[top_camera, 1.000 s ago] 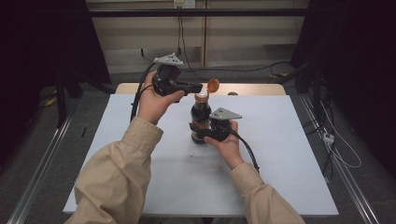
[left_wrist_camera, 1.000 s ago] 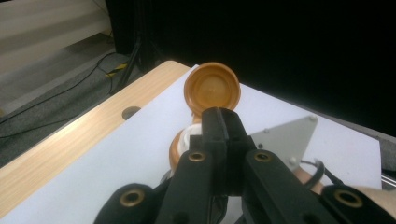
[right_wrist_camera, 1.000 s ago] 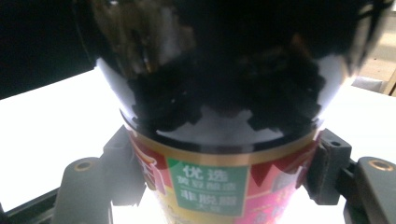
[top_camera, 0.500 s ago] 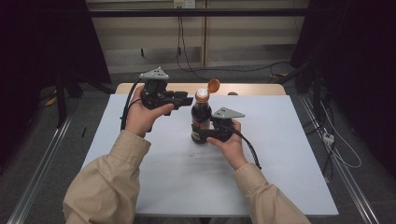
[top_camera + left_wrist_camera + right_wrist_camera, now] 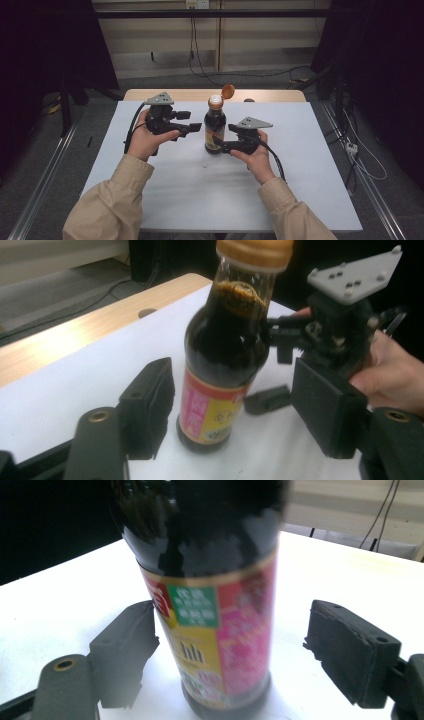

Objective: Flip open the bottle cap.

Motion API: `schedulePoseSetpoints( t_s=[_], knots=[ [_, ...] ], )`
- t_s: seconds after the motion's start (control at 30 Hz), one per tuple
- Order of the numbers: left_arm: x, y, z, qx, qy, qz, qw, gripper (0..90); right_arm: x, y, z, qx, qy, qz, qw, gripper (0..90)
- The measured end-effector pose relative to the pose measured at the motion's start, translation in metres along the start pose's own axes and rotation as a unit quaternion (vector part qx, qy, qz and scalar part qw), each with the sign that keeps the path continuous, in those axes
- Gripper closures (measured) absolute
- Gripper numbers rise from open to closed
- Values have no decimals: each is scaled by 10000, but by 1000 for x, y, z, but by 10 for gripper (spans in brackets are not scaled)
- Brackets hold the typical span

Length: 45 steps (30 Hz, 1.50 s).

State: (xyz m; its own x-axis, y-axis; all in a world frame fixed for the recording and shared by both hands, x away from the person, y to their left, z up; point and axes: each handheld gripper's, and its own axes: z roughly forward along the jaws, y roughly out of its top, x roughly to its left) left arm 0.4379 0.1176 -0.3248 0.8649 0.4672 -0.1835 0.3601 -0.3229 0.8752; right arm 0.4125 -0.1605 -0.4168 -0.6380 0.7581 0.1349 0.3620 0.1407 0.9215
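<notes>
Both tongs, left tongs (image 5: 192, 128) and right tongs (image 5: 218, 145), have just been opening, holding nothing, beside the dark, upright bottle (image 5: 215, 131) with its orange cap flipped open.

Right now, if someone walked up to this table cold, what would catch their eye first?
The dark glass sauce bottle with the red and yellow label stands upright mid-table on the white tabletop, its orange flip cap hinged open. The right hand-held gripper sits at the bottle's base, its jaws just opened and one pad clearly off the label. The left hand-held gripper hangs just left of the bottle, jaws open.
</notes>
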Motion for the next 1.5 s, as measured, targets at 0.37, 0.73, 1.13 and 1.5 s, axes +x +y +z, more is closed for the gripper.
schedulePoseSetpoints(
  t_s=[0.37, 0.73, 1.13, 1.5],
  knots=[
    [0, -23, -2, 16, -24, -1, 10000, 249, -12, -12, -35, 22, -6, -87, 10000, 186],
    [-2, -45, -7, 74, -60, -25, 10000, 195, -16, -25, -60, 21, 33, -93, 9999, 185],
    [-2, -70, -15, 130, -66, -82, 9999, 173, -19, -37, -84, 61, 34, -78, 9999, 185],
    [-5, -88, -25, 221, 8, -48, 9997, 171, -19, -47, -100, 104, 43, -82, 9999, 185]
  ],
)
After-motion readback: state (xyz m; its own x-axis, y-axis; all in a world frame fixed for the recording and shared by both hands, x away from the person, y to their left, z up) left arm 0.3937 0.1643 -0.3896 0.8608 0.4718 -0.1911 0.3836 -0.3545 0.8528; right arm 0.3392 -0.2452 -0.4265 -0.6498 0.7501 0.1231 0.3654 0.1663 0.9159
